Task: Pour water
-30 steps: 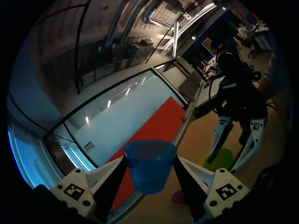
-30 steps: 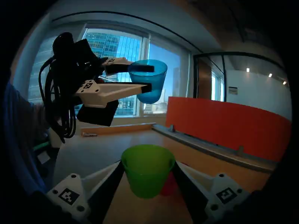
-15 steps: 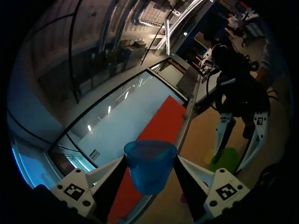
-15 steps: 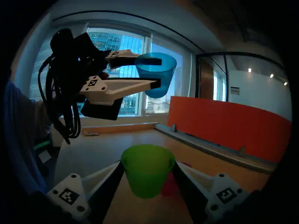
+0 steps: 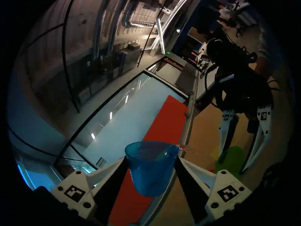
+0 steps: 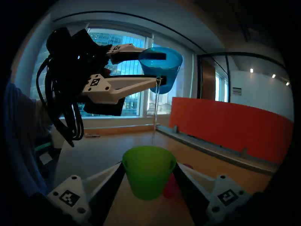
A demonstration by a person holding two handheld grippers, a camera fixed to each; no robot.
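Both views, facing each other, share the green cup (image 6: 149,171).

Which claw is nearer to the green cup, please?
Right. The right claw is clamped on the green cup; the left claw hovers above it, tipping the blue cup.

We log: blue cup (image 5: 151,171) – translucent glossy plastic | green cup (image 6: 149,171) – smooth plastic | desk (image 6: 94,156) – smooth wood | orange partition (image 6: 233,124) – matt.

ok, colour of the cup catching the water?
Green; the green cup shows best in right gripper view.
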